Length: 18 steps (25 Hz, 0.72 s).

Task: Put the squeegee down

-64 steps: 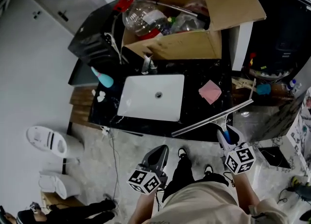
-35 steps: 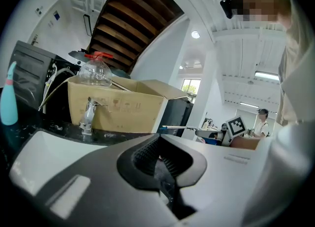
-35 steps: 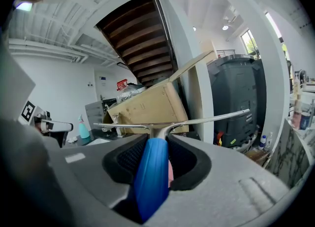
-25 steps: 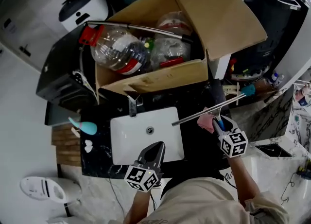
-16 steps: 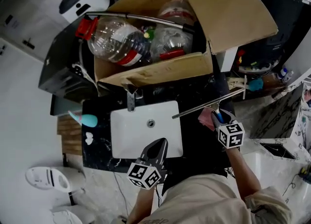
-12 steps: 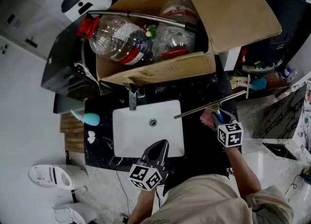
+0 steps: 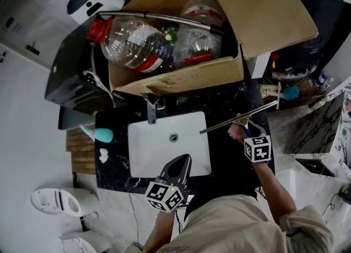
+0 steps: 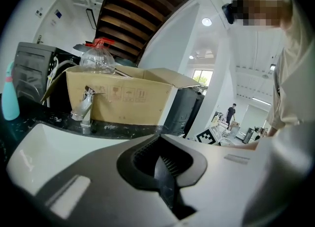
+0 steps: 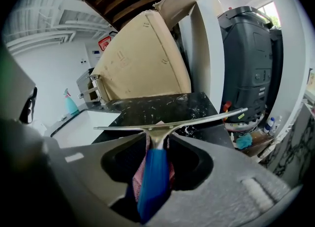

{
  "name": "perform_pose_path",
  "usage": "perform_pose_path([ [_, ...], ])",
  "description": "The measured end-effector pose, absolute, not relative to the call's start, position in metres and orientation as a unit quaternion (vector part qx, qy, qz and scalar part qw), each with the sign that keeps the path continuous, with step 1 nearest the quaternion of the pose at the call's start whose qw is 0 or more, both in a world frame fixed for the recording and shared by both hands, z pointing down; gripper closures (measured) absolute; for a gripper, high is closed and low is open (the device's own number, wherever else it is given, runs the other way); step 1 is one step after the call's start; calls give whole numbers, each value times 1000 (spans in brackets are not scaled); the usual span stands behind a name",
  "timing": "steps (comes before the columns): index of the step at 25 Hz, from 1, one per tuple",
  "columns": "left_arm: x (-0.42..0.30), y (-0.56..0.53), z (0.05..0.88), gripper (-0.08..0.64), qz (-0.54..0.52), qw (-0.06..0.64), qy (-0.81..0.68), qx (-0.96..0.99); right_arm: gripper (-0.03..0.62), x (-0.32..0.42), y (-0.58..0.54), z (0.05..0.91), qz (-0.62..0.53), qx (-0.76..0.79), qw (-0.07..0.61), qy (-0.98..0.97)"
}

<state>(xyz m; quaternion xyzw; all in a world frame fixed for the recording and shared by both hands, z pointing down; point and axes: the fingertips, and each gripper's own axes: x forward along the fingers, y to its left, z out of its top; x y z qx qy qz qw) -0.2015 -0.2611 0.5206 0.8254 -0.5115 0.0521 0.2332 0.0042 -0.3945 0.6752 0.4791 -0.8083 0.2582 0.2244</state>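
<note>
The squeegee (image 7: 238,118) has a long metal blade and a blue handle (image 9: 155,172). It stretches across the black counter (image 7: 225,156) just right of the white sink (image 7: 143,161), low over a pink cloth (image 7: 235,131). My right gripper (image 7: 247,132) still has the blue handle wedged between its jaws, which are opening; the pink cloth (image 9: 139,178) shows under the handle. My left gripper (image 7: 182,160) hangs shut and empty at the sink's near rim, its jaws meeting in the left gripper view (image 8: 160,164).
A big cardboard box (image 7: 175,82) full of plastic bottles stands behind the chrome faucet (image 7: 152,112). A teal bottle (image 7: 98,134) sits at the counter's left end. Dark machines and clutter stand right of the counter; the floor drops off there.
The person has stepped up to the counter. Over the last second my right gripper has sunk with the squeegee towards the counter by the pink cloth. The left gripper has hardly moved.
</note>
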Motion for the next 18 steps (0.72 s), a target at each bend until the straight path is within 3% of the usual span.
perform_pose_path([
  [8,-211,-256,508,543,45,219,-492,841,414,18,-382,651,233,508,220,-800],
  [18,-212,-257,501,543,32,192,-459,867,437,16,-341,616,208,501,190,-818],
])
